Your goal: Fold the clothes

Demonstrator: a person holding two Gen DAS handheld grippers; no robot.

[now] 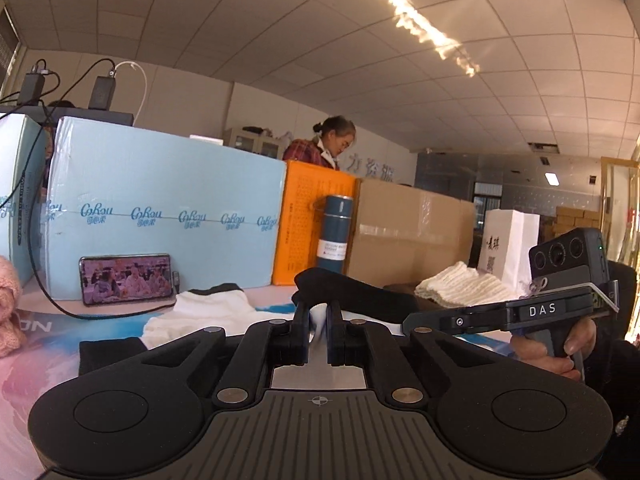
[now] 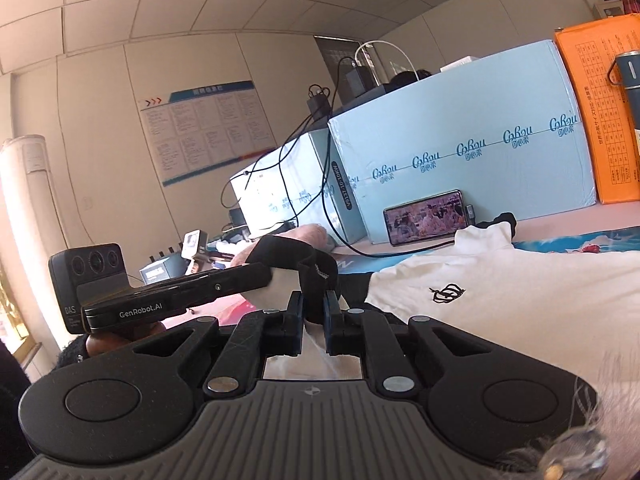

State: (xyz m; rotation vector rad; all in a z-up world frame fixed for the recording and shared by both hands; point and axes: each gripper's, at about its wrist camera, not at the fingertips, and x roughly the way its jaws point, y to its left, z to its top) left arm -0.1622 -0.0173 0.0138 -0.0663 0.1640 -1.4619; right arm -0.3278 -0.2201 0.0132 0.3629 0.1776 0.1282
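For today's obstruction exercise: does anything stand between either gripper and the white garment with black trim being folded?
Nothing visible does. The left gripper and right gripper are both already shut on the garment.

Pink-covered counter [image 2: 560,216] bearing a white-and-black garment [image 2: 500,280] just right of the hand-held gripper [image 2: 314,304], with a phone [image 2: 426,217] propped beyond it against light-blue boxes [image 2: 460,152], orange box [image 2: 600,112] further right.

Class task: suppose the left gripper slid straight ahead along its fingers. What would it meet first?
The left gripper is shut on the black-and-white garment. Straight ahead, it would probably meet the blue flask standing before the orange box; depth is uncertain.
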